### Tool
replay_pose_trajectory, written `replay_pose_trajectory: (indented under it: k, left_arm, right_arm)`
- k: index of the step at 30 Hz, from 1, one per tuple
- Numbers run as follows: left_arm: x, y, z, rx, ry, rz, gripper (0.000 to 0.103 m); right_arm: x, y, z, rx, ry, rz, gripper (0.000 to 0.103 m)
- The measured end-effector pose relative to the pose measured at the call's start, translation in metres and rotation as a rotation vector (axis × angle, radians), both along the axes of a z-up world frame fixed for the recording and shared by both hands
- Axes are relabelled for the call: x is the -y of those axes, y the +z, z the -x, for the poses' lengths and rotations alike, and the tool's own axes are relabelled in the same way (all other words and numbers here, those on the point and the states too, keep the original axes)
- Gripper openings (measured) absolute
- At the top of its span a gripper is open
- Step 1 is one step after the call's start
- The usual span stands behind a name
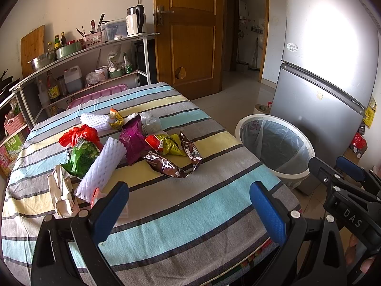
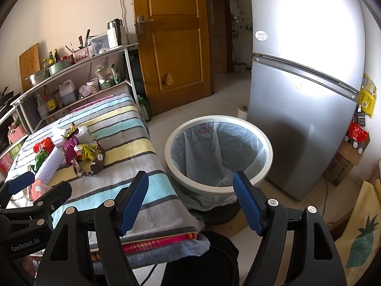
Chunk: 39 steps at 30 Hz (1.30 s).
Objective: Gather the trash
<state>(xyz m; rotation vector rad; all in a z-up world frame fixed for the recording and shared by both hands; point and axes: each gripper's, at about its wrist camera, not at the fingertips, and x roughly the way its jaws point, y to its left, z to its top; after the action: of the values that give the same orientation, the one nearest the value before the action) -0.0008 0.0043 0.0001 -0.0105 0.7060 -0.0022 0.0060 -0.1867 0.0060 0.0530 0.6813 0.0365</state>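
Both tongs gape wide and hold nothing: the left tongs (image 1: 189,212) hover over the striped worktop (image 1: 214,190), the right tongs (image 2: 190,200) just before the bin (image 2: 266,143). The wrappers (image 1: 166,152) lie beyond the left tongs; light foil could slip mid-carry and miss the bin.

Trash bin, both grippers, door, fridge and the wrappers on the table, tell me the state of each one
Trash bin: lined, looks empty.
Left gripper: open, holding nothing.
Right gripper: open, holding nothing.
Wooden door: shut.
Fridge: both doors shut.
Wrappers: piled on the striped tablecloth, none collected yet.
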Motion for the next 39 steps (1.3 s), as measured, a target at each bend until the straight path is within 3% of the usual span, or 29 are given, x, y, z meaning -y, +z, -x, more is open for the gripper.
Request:
replay_pose_trajectory:
  k: [33,39]
  left_arm:
    - [-0.003,0.001,0.001,-0.005,0.002,0.004,0.103]
    - [-0.011,0.003,0.002,-0.020,-0.005,0.025,0.103]
  right_arm:
    - [0.000,0.004,0.003,0.009,0.000,0.002,0.074]
    - [-0.007,0.004,0.004,0.024,0.056,-0.025,0.074]
